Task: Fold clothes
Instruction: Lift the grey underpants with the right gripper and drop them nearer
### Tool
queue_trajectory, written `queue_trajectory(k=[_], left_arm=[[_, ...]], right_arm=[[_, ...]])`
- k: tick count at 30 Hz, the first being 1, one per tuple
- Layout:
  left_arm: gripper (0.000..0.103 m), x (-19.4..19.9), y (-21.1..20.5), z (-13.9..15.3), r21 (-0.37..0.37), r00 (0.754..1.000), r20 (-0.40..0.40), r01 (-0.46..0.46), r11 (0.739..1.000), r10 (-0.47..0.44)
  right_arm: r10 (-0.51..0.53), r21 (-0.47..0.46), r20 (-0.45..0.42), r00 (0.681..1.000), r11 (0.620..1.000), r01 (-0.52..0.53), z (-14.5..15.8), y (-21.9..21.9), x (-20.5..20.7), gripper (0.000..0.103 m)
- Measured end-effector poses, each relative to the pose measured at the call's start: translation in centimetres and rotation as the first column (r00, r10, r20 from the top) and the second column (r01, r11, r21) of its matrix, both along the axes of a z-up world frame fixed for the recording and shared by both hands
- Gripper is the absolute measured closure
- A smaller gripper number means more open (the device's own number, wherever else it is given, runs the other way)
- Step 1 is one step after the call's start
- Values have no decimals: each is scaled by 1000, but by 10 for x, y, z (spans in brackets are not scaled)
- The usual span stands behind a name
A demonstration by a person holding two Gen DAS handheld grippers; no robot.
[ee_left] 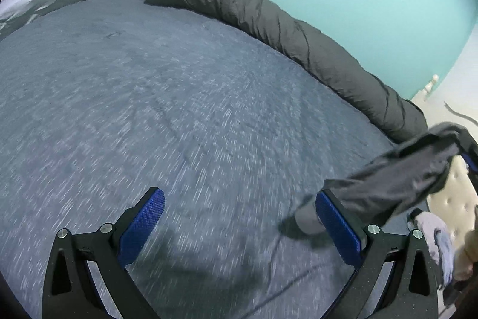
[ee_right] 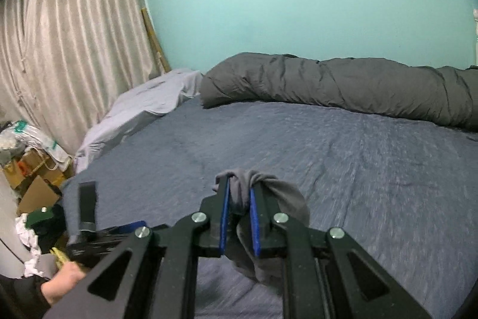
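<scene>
Covering most of both views, a blue-grey bed meets a teal wall, with a rolled grey duvet along it and curtains upper left. Low centre, the right tool pinches a grey garment, probably a sleeve; the left tool gapes wide, holding nothing.

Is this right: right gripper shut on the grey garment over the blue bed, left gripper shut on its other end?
Not quite. The left gripper is open, with nothing between its pads; the left wrist view shows it. The rest holds: the right gripper is shut on the grey garment above the blue bed.
</scene>
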State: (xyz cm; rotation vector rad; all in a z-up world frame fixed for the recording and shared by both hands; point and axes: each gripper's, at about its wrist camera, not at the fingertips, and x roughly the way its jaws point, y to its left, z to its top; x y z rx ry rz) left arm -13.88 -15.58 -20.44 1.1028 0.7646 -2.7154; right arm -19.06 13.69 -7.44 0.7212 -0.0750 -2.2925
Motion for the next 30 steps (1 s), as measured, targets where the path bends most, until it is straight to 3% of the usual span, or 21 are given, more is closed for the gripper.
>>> queue_trajectory(k=[5,10,16,24,25,27,30], left_arm=[[0,46,0,11,2,1000,15,4,1000,-4],[0,68,2,10,-10,1000,9,13,1000,-13],[0,66,15,-19,10,998,21,61,998,-62],[0,46,21,-68,1,995,54,85,996,-85],[0,44,21,-72,4,994,61,86,996,-86],[0,42,22,-78,5,994,65,87,996,-87],[0,39,24,-82,4,993,64,101,995,-101]], right_arm=[[30,16,53,998,999,-31,4,0,43,91],[11,64,131,991,998,-19,-41,-4,42,91],[-115,150,228,967,985,82,-120,12,-6,91],[-322,259,219,921,929,263,-172,48,-35,87],[-337,249,217,916,927,283,-173,53,-32,84],[-379,265,166,910,906,329,-172,57,-23,56],[-400,210,165,901,907,364,-170,67,-7,48]])
